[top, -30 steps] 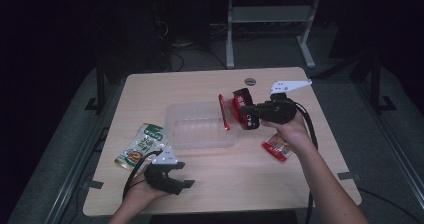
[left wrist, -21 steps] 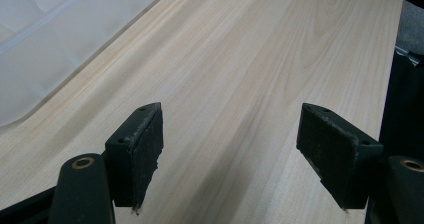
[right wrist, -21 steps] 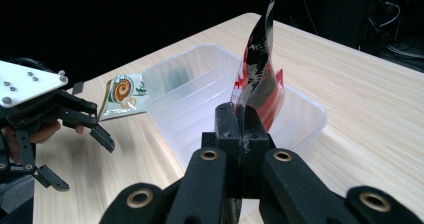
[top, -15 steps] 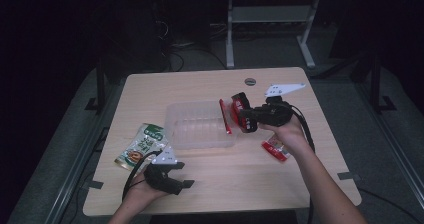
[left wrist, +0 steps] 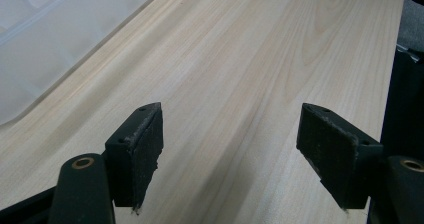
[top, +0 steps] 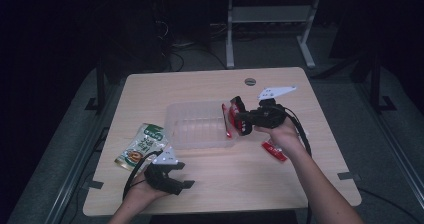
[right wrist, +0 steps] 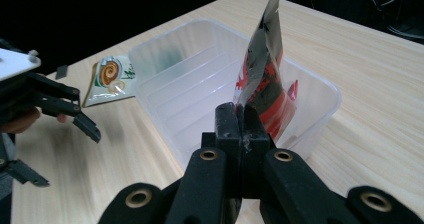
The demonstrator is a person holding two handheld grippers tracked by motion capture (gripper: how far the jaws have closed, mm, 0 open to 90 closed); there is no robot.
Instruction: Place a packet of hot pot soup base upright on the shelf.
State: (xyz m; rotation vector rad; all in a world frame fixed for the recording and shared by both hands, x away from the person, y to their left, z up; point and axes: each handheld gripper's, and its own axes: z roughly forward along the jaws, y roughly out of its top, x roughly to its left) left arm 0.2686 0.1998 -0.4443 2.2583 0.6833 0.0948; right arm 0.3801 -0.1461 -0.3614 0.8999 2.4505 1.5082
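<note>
While the right gripper has its jaws clamped together on the lower edge of a red packet, that packet stands upright over the near right end of a clear tub, its top reaching above the rim. In the high view the same red packet hangs at the right end of the tub, which sits about mid-bench, and the right gripper points left toward it. The packet is red and black with a silvery back; there is white print on its front, but it is too small and creased to read.

The left gripper rests low near the front edge of the bench, well apart from the tub. Its jaws stand wide apart with nothing between them, only bare wood grain below, and a corner of the tub shows at upper left in the left gripper view.

A green packet lies flat on the bench just left of the tub and beyond the left gripper. It carries a round orange swirl emblem and some dark characters that may be Chinese or Japanese, though they cannot be made out. Another small red packet lies on the bench under the right wrist, near the tub's right end.
</note>
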